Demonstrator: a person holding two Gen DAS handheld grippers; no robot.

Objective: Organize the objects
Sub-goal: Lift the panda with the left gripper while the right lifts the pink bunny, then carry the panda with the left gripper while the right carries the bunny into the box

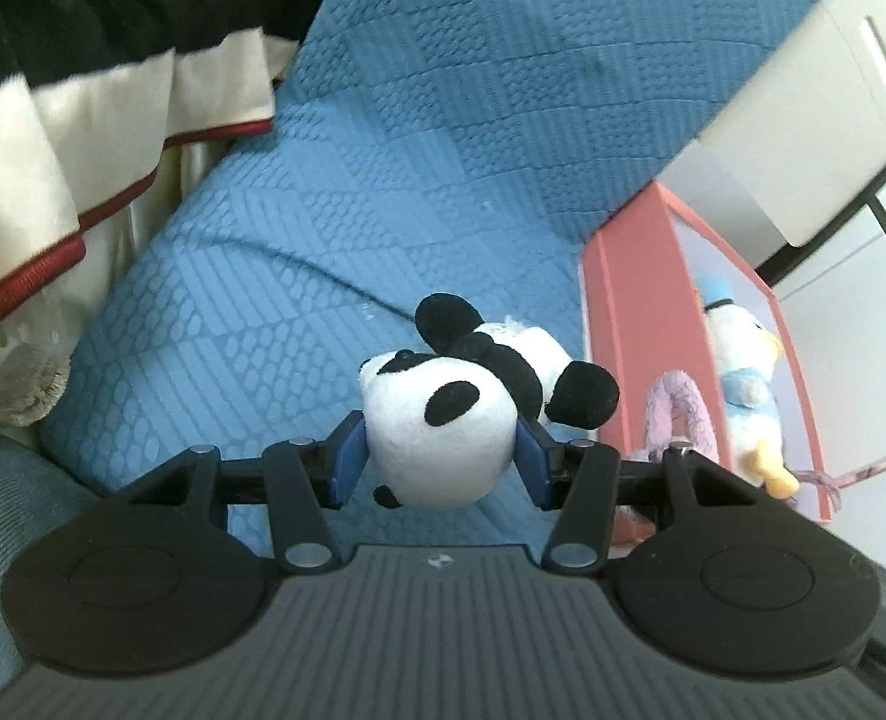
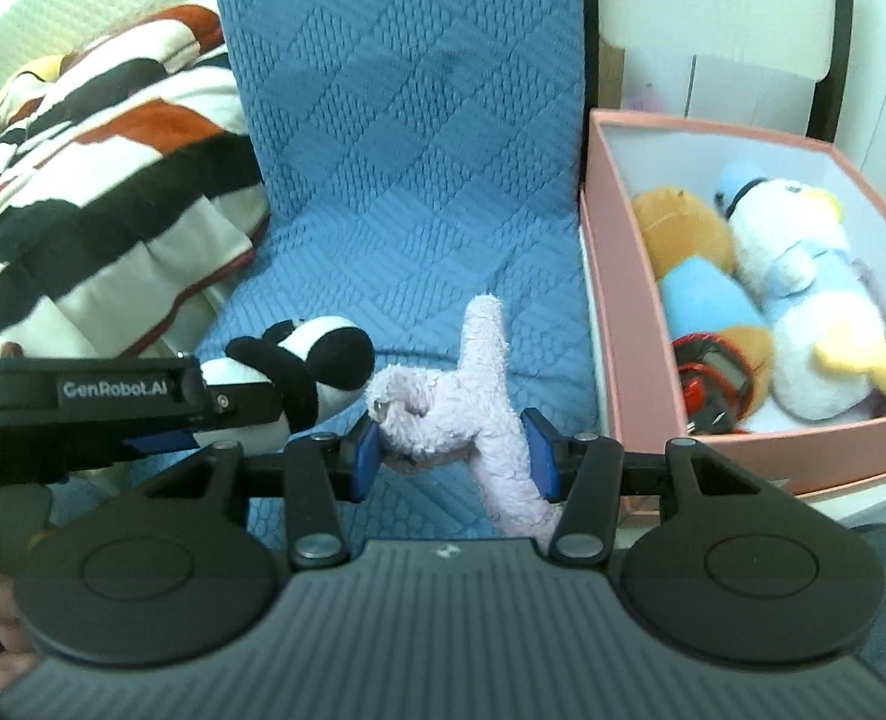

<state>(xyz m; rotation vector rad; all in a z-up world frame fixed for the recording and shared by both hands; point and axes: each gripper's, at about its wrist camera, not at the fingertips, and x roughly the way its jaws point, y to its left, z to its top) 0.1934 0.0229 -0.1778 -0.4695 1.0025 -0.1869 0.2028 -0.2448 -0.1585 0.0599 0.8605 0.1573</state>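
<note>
Panda [image 1: 437, 420]: clamped by its head in the left gripper [image 1: 440, 459], above the blue sofa cover [image 1: 383, 150].
Pink plush [image 2: 467, 414]: clamped in the right gripper [image 2: 452, 450], beside the panda.
Box [image 2: 623, 324]: pink, already crowded with toys.
Risk: soft plush may slip, or snag the box wall.

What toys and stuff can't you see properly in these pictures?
- Panda toy, right wrist view: the left gripper covers its head.
- Purple plush toy, both views: only limbs show; what animal it is cannot be told.
- Brown plush, right wrist view: half buried under the blue toy, face hidden.
- Red and black object, right wrist view: partly behind the pink box wall, too unclear to name.
- Duck toy, left wrist view: the box wall hides part of it.
</note>
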